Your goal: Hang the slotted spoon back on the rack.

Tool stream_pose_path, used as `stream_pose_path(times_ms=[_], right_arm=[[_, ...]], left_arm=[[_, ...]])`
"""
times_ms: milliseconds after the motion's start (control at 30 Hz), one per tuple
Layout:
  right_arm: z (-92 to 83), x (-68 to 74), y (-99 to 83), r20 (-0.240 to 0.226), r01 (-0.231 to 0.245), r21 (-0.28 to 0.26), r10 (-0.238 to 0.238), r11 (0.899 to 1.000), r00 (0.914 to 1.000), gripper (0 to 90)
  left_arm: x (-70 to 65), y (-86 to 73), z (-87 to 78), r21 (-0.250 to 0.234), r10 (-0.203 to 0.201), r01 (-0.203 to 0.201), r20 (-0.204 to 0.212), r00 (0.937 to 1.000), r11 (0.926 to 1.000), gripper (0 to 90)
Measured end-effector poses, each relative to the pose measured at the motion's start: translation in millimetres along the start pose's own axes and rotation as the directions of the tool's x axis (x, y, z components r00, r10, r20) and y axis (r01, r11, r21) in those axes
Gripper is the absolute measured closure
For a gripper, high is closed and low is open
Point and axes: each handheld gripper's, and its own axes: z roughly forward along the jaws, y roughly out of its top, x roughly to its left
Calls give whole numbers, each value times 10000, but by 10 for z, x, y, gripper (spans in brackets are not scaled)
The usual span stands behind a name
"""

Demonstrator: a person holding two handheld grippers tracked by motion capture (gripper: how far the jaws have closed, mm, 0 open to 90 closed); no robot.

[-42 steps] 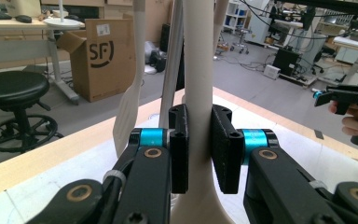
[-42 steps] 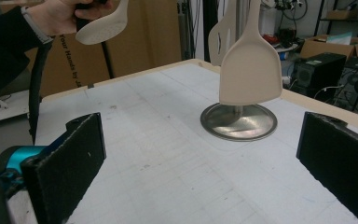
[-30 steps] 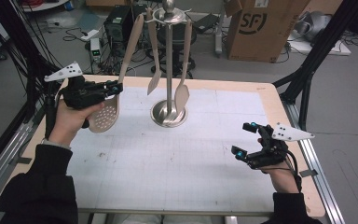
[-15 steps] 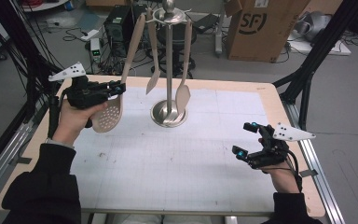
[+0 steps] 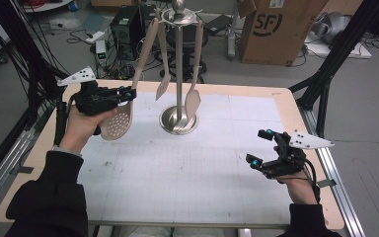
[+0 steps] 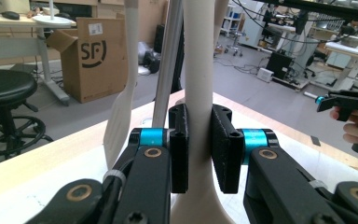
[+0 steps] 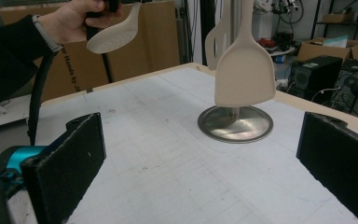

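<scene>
Slotted spoon (image 5: 117, 121): pale beige plastic, long handle widening into an oval bowl pierced with rows of small round holes. It hung tilted from the top ring of the utensil stand (image 5: 178, 64), bowl lowest, above the left part of the table (image 5: 177, 197), left of the stand's round steel base. In the left gripper view the handle (image 6: 198, 93) ran upright between the two black pads.

Left gripper (image 5: 128, 94): jaws clamped on the spoon's handle just above the bowl, pads pressed flat on both sides. Right gripper (image 5: 260, 147): jaws spread wide with nothing between them, held low over the right part of the table, well apart from the stand; its own view showed both pads (image 7: 67, 158) far apart with bare table between.

Two more beige utensils hung from the stand, a narrow spatula (image 5: 163, 84) and a broad turner (image 5: 193, 101).

Against the frames a second and half a second earlier: the grip on the spoon was unchanged, the left hand had shifted only slightly, and the right gripper sat in the same spot.

Writing: cardboard box (image 5: 271, 29) on the floor behind the table, printed "SF" in an oval outline.
</scene>
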Motion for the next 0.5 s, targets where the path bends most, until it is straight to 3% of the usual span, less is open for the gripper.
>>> stream_pose_path(times_ms=[500], right_arm=[[-7, -22, -10, 43, -80, 1, 80, 10000, 10000, 3]], left_arm=[[5, -16, 196, 305, 180, -176, -113, 9998, 9994, 785]])
